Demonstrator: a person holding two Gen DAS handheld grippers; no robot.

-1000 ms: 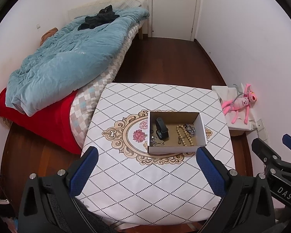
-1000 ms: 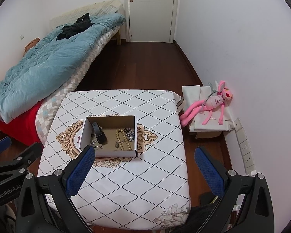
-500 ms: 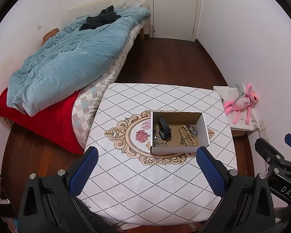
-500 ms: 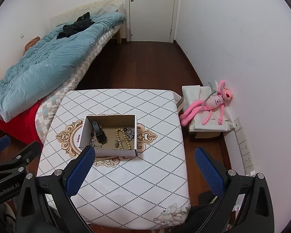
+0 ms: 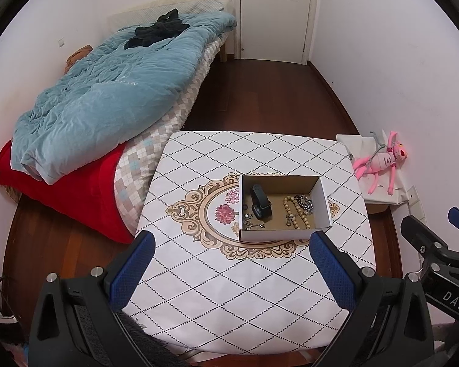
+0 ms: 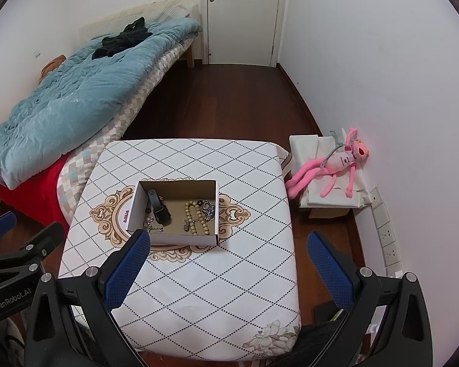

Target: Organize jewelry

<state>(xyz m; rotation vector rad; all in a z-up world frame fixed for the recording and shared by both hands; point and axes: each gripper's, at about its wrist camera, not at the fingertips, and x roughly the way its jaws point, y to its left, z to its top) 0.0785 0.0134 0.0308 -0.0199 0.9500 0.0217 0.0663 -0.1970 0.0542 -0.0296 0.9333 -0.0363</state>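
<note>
A small open cardboard box (image 5: 322, 202) stands on a table (image 5: 217, 293) with a white diamond-pattern cloth. It also shows in the right wrist view (image 6: 180, 238). Inside lie a black watch band (image 5: 260, 206), a beige bead string (image 5: 292, 214), a dark chain bracelet (image 5: 305, 203) and small silver pieces (image 5: 251, 221). My left gripper (image 5: 231, 246) is open and empty, held above the table's near edge. My right gripper (image 6: 229, 246) is open and empty, above the table's near right part.
A bed with a blue quilt (image 5: 107, 98) and red blanket (image 5: 76, 189) stands left of the table. A pink plush toy (image 6: 336, 163) lies on a white box by the right wall. A closed door (image 6: 241, 15) is at the far end.
Both grippers have shifted slightly, so the table and box sit a little differently in each view. Both stay open and empty.
</note>
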